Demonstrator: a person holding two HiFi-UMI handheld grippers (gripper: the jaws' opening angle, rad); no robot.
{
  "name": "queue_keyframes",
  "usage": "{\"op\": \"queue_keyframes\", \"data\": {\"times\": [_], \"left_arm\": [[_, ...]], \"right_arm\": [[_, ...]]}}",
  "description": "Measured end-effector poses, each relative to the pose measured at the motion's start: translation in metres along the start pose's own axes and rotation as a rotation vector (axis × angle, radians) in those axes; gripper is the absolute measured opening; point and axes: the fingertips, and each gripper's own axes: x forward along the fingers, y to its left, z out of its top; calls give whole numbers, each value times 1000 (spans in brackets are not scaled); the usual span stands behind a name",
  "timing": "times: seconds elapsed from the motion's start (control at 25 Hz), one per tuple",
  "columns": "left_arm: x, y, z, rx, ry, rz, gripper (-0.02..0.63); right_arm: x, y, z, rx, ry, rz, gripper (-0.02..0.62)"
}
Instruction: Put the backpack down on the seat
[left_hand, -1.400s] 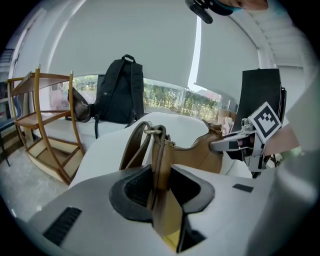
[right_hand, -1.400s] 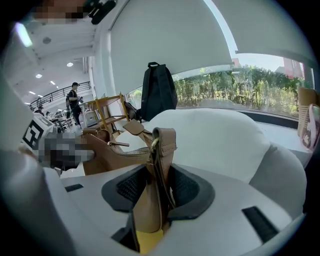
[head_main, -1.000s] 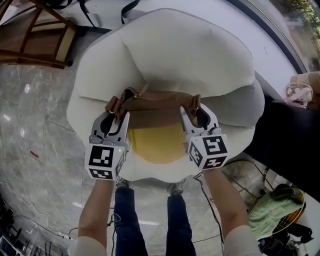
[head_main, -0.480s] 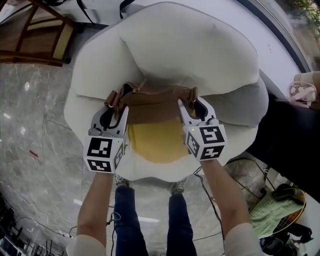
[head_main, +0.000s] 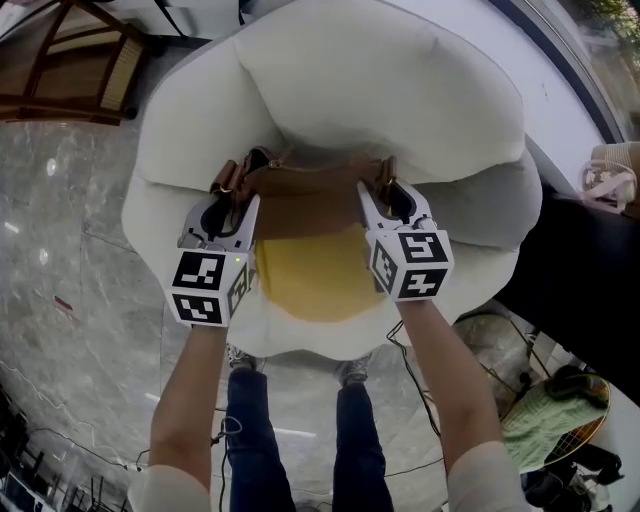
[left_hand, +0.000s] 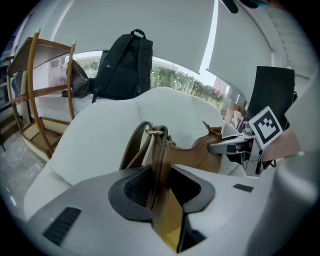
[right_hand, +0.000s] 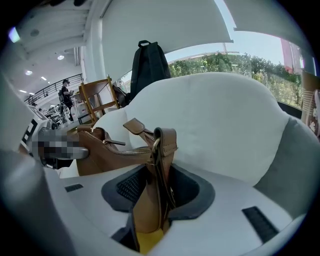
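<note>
Backpack (head_main: 305, 200): brown leather, zip top, upright.
Seat (head_main: 310, 285): white armchair, yellow cushion.
Position: Backpack crosswise above cushion, just before backrest; contact unclear.

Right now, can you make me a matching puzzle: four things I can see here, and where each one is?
Things:
1. brown bag
2. yellow pad
3. black backpack
4. wooden rack

Places:
a. behind the armchair
b. clamped at its ends by the left gripper and right gripper
c. on the floor beside the armchair
d. on the armchair's seat

Pairs: 1-b, 2-d, 3-a, 4-c
</note>
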Motion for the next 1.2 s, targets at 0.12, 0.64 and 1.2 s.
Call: {"op": "queue_keyframes", "data": {"times": [0.12,0.64,1.2], "left_arm": [[6,2,1,2,4,-2,115],[26,2,12,-59,-16,-48,142],[-5,7,2,-132,-46,-8,207]], "right_arm": [[9,-6,-2,18,9,-16,166],[15,-34,1,176,0,-108,231],[-26,-29,-3,164,-8,-79,238]]}}
